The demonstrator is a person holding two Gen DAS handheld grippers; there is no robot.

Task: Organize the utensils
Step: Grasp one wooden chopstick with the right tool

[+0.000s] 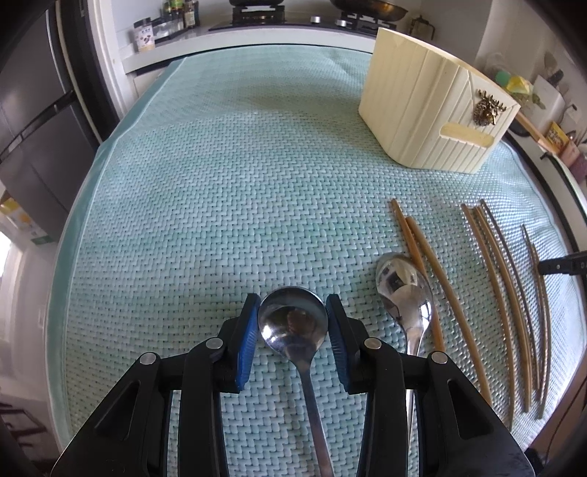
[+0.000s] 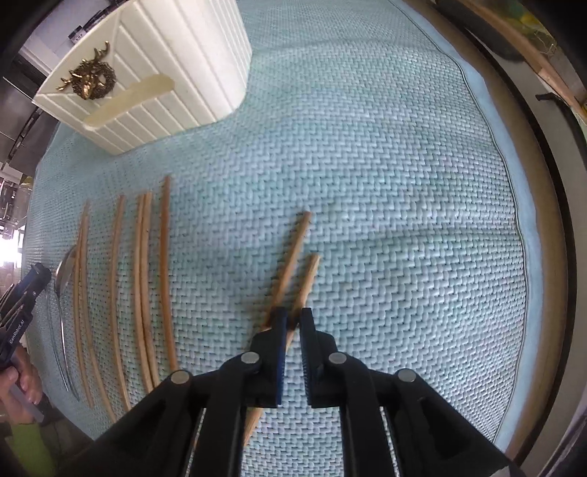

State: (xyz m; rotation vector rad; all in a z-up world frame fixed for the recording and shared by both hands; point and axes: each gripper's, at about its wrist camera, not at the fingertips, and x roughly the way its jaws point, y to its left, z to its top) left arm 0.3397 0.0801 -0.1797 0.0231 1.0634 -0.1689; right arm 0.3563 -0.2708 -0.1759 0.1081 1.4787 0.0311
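Left fingers (image 1: 292, 323) clamp spoon bowl (image 1: 292, 317); right fingers (image 2: 291, 321) nearly closed, pinching chopsticks (image 2: 293, 264).

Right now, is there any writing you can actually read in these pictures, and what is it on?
"GenRobot.AI", white lettering on the side of the left tongs, seen from the right wrist view.
Jar label on the counter: too blurred to read.
Yellow packet at the right edge: too small to read.
Cream holder: a gold stag ornament, no text.

Home kitchen: gas hob (image 1: 256, 14) with pan (image 1: 370, 9) at top of frame, spice jars (image 1: 179, 13) upper left, dark fridge (image 1: 33, 121) at left edge.
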